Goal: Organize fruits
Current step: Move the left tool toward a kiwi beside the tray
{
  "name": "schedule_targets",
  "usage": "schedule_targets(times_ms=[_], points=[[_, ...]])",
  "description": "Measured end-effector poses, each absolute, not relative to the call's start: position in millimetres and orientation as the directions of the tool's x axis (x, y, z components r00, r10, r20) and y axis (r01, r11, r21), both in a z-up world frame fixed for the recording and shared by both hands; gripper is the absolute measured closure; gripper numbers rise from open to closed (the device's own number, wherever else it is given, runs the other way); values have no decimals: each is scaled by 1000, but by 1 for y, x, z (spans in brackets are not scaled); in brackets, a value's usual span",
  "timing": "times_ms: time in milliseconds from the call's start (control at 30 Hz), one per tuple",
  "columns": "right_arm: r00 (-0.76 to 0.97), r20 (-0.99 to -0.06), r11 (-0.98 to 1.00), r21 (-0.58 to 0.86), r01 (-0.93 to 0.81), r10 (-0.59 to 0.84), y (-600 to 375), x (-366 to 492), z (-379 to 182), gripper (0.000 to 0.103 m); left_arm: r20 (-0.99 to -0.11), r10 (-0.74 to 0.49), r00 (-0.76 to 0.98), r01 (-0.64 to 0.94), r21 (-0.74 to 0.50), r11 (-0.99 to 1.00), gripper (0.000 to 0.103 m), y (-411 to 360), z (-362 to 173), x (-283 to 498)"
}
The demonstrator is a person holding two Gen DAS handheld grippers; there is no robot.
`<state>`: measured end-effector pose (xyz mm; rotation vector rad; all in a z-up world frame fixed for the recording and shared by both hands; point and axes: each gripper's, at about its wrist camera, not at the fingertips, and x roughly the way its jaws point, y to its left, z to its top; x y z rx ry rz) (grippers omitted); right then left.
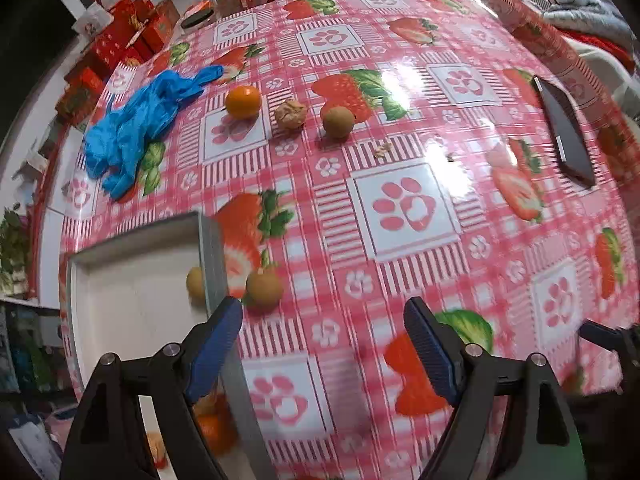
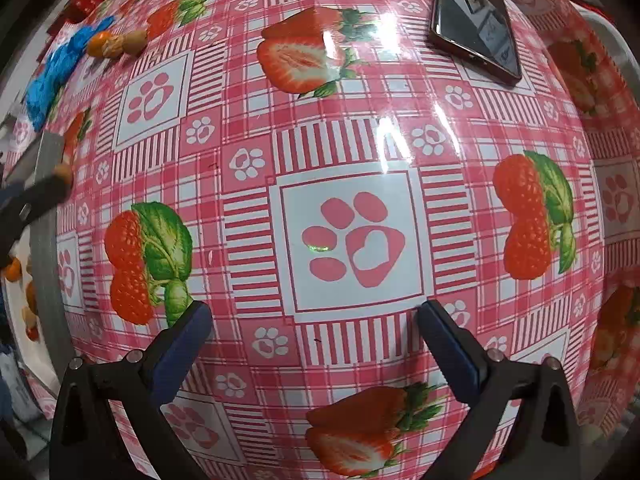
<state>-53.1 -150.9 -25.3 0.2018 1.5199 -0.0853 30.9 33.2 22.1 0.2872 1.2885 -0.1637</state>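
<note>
A white tray with a grey rim [image 1: 212,256] sits at the lower left. It holds a brown round fruit [image 1: 196,282] and some orange fruit [image 1: 212,420] half hidden behind my finger. Another brown round fruit [image 1: 264,289] lies on the cloth just outside the rim. Farther off a tangerine [image 1: 243,101], a walnut [image 1: 291,114] and a third brown fruit [image 1: 338,121] form a row. My left gripper [image 1: 322,320] is open over the cloth beside the tray, holding nothing. My right gripper [image 2: 314,312] is open and points down at bare cloth, holding nothing.
Crumpled blue gloves [image 1: 136,128] lie beyond the tray. A dark phone [image 2: 476,28] rests on the pink strawberry tablecloth [image 2: 344,160] to the far right. Red boxes [image 1: 120,40] and jars crowd the far table edge. A small nut crumb [image 1: 383,150] lies mid-table.
</note>
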Motion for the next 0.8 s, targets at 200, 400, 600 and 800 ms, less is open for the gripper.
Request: schedule_targets(times_ms=[200, 400, 600, 800], points=[[49, -999, 989, 23, 147, 16, -140, -62, -29, 0, -944, 92, 317, 307, 194, 932, 19, 22, 5, 43], [47, -999, 988, 17, 157, 10, -130, -55, -33, 0, -956, 121, 266, 255, 190, 948, 19, 40, -13, 52], [49, -999, 989, 4, 145, -3, -132, -59, -32, 0, -959, 107, 261, 234, 171, 957, 19, 48, -16, 56], [46, -999, 989, -2, 145, -9, -129, -59, -32, 0, -979, -33, 201, 140, -5, 990, 23, 65, -21, 61]])
